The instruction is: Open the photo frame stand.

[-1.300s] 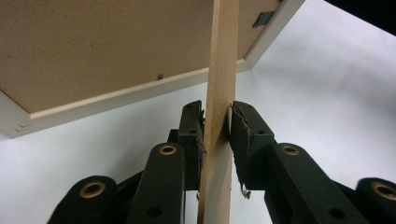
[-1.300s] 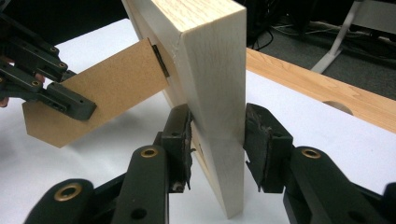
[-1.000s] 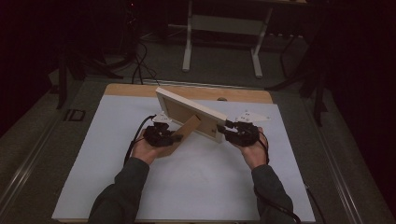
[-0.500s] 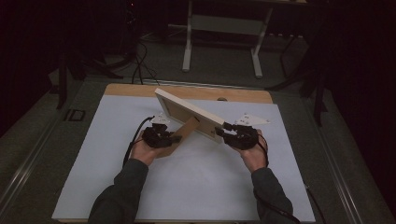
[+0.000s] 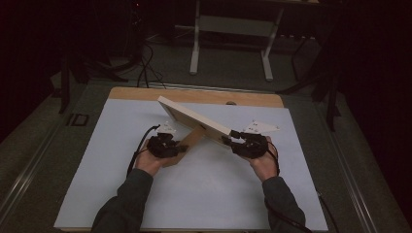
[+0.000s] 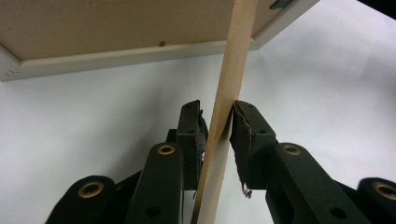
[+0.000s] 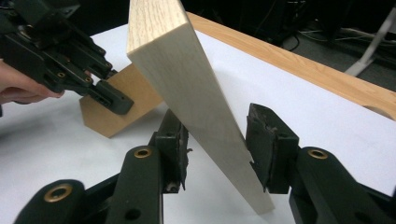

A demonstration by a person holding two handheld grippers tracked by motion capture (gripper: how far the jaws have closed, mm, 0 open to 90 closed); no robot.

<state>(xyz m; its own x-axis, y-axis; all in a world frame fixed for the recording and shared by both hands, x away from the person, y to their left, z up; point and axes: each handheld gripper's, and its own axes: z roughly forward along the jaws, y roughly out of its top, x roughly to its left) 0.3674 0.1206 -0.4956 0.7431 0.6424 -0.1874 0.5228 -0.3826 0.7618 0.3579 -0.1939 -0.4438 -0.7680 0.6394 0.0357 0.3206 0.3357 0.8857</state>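
Note:
A light wooden picture frame (image 5: 194,119) stands tilted over the white mat, its pale edge (image 7: 187,79) running between my right gripper's jaws. The right gripper (image 7: 215,126) (image 5: 228,141) is at the frame's right end. Its jaws have just been opening, and the left pad stands clear of the wood. A brown stand strut (image 6: 233,70) (image 5: 192,141) comes off the frame's back (image 6: 93,28). My left gripper (image 6: 217,109) (image 5: 180,148) is shut on this thin strut, a pad against each face. The right gripper view has the left gripper (image 7: 112,100) on the strut (image 7: 116,107).
The white mat (image 5: 209,194) covers a wooden table whose bare far edge (image 5: 194,94) has a notch. Beyond it, on the dark floor, stand the legs of another table (image 5: 197,43) and some cables (image 5: 143,73).
The frame has sunk a little and come slightly nearer the person. Both hands have hardly moved.

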